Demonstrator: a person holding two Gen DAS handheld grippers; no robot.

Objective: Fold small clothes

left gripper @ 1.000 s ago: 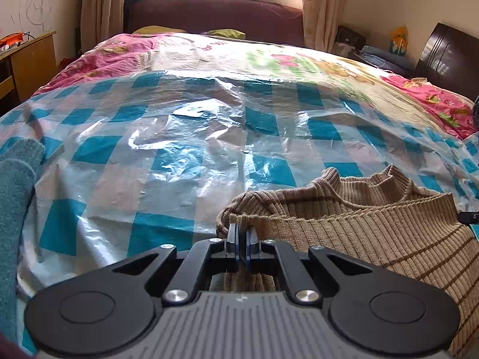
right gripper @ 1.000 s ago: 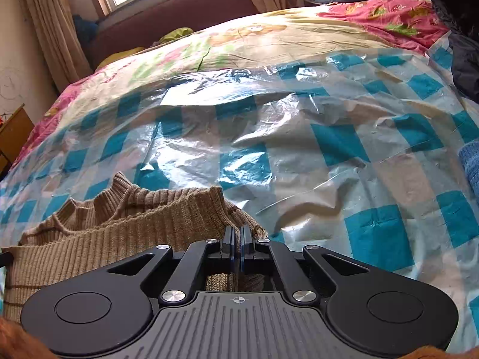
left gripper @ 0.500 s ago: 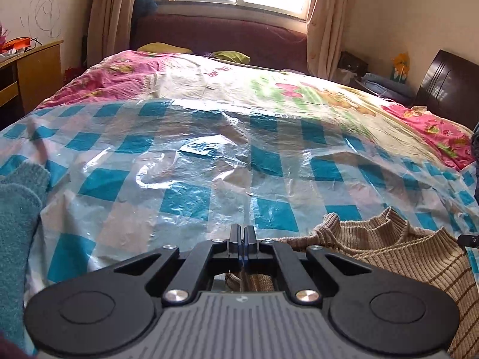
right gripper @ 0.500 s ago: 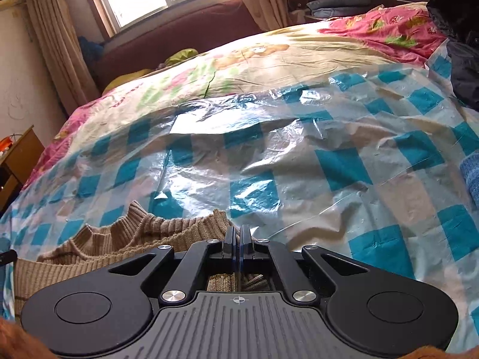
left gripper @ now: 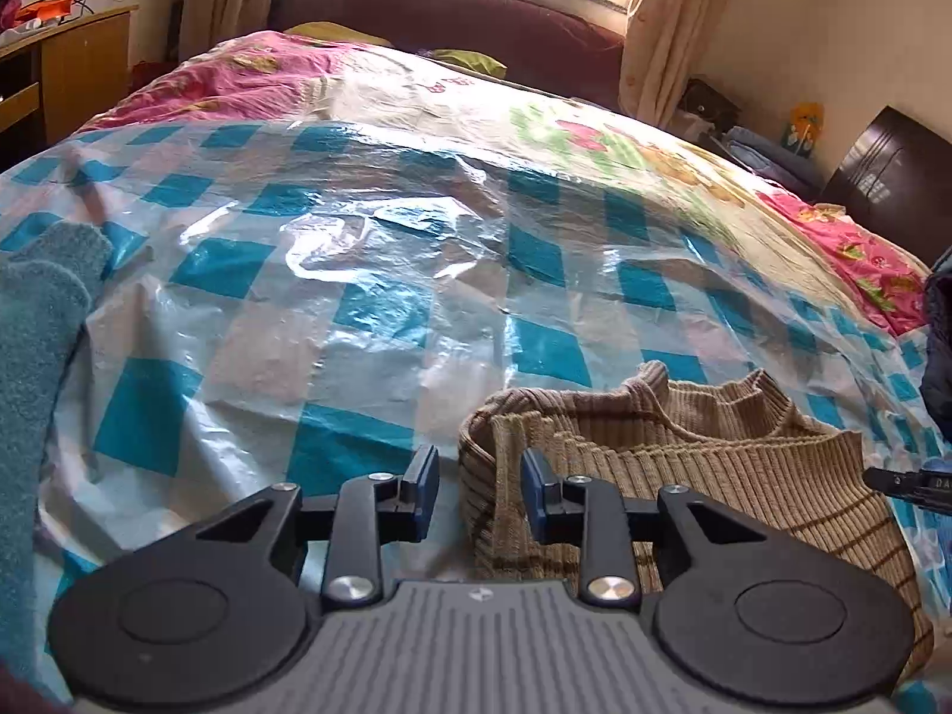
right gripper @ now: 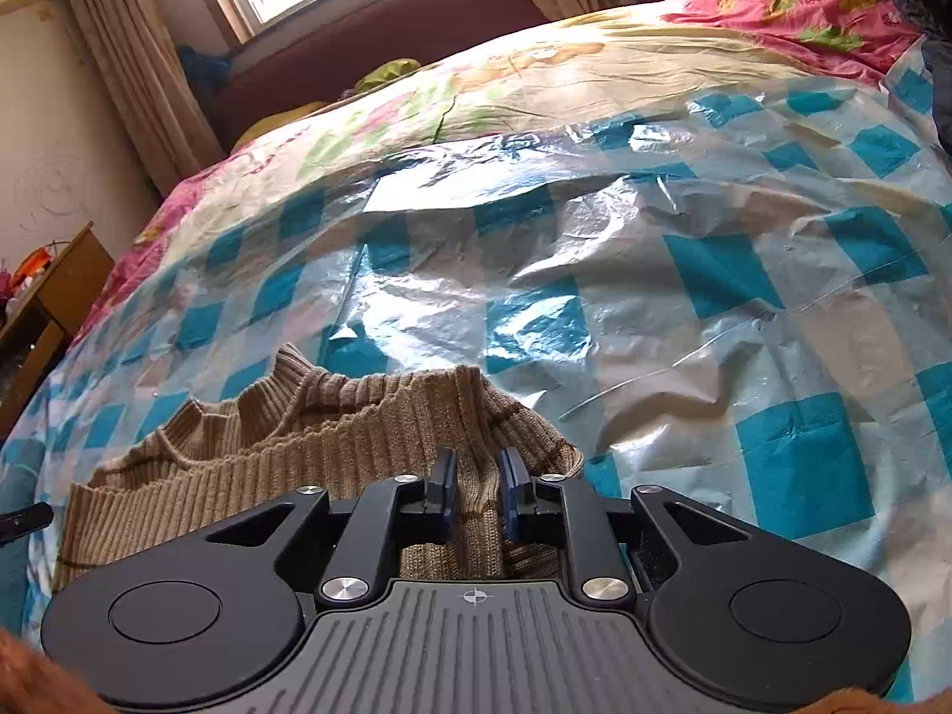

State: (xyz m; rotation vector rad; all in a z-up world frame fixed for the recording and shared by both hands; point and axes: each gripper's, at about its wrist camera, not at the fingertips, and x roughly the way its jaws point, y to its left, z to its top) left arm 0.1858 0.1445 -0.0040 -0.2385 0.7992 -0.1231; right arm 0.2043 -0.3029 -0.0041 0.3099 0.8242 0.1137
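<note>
A small tan ribbed sweater [left gripper: 726, 476] with thin brown stripes lies folded on the blue-and-white checked plastic sheet [left gripper: 369, 309] over the bed. My left gripper [left gripper: 479, 491] is open, with the sweater's left folded edge between its blue pads. My right gripper [right gripper: 474, 494] is open, its pads standing apart over the sweater [right gripper: 285, 452] at its right edge. The tip of the right gripper shows at the right edge of the left wrist view [left gripper: 910, 482].
A teal knitted garment [left gripper: 41, 357] lies at the left of the sheet. Dark clothing [right gripper: 943, 77] sits at the right edge of the bed. A wooden desk [left gripper: 65, 71] stands left of the bed, and a window with curtains is behind it.
Both grippers were shut on the sweater's edges and have now opened. The sweater has dropped onto the sheet.
</note>
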